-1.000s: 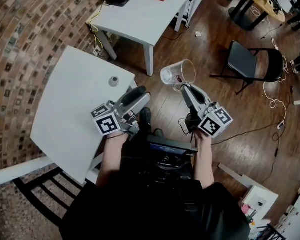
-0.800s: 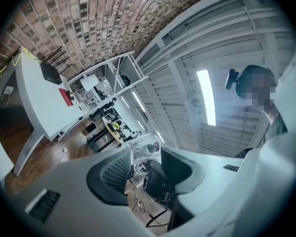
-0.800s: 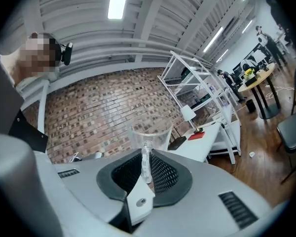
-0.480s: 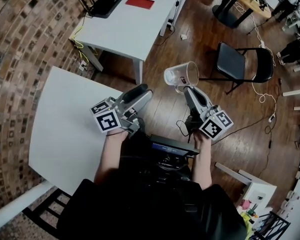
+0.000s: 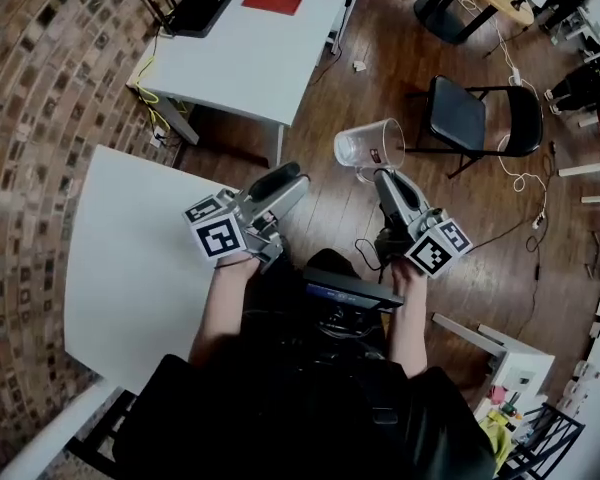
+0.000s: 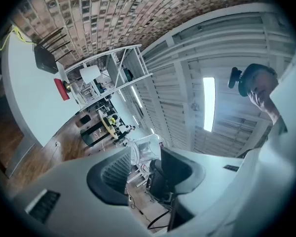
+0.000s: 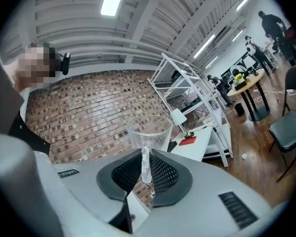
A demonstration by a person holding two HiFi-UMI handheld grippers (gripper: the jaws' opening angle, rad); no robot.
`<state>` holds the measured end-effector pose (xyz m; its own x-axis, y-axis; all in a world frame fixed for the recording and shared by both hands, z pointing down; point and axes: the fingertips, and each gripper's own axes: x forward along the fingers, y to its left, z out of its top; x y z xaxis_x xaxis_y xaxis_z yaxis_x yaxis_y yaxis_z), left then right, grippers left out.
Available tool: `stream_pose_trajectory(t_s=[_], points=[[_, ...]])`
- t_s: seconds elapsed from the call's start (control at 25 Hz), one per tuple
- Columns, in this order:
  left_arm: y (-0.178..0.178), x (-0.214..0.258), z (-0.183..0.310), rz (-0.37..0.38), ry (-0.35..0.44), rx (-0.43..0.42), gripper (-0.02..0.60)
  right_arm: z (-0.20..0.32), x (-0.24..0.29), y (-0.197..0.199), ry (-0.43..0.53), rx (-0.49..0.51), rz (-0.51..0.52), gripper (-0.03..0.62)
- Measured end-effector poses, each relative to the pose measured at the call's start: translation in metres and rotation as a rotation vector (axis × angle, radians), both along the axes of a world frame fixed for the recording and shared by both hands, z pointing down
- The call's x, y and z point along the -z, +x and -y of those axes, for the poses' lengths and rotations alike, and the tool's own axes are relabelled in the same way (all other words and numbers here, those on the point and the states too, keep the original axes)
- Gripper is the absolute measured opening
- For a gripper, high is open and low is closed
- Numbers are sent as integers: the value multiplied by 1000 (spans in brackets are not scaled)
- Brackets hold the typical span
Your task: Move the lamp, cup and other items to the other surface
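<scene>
- Right gripper (image 7: 147, 174) is clamped on the handle of the clear cup (image 7: 149, 130), jaws pressed onto it from both sides, rim up in the right gripper view
- In the head view the cup hangs over the wooden floor (image 5: 330, 98), between the 2 white tables and touching neither
- Left gripper (image 6: 145, 169) is spread wide with nothing between its jaws, and the near table (image 5: 120, 258) is close on its left
- Far table (image 5: 250, 63) carries the lamp (image 7: 179, 116), a flat red item (image 5: 272, 1) and a black router (image 5: 200, 10)
- A black folding chair (image 5: 470, 116) stands on the floor off to the right, well apart from the cup
</scene>
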<state>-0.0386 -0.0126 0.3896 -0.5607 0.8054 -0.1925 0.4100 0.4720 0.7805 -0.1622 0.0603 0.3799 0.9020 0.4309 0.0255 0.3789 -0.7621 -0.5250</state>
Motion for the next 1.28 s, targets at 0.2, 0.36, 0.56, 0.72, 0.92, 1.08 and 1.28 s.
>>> stream_pose_trajectory(t_s=[0.2,0.36,0.56,0.72,0.92,1.08,1.28], points=[[12,-5,-6,13,7,-2,183,-4,-5,12,10,-2,3,68],[16,-6,-15,6,12,2,183,-14,-6,14,13,-1,-8,69],[16,-11,-37,-13,29,26,183,-41,-13,14,23,18,-27,69],[10,-13,-68,-32,43,50,183,-76,-20,8,34,40,-46,68],[-11,-9,-126,-63,59,74,183,-136,-18,-7,28,73,-61,68],[-36,-4,-181,-82,63,88,183,-193,-15,-27,22,95,-81,69],[-72,0,-236,-92,71,103,183,-254,-12,-59,23,112,-97,69]])
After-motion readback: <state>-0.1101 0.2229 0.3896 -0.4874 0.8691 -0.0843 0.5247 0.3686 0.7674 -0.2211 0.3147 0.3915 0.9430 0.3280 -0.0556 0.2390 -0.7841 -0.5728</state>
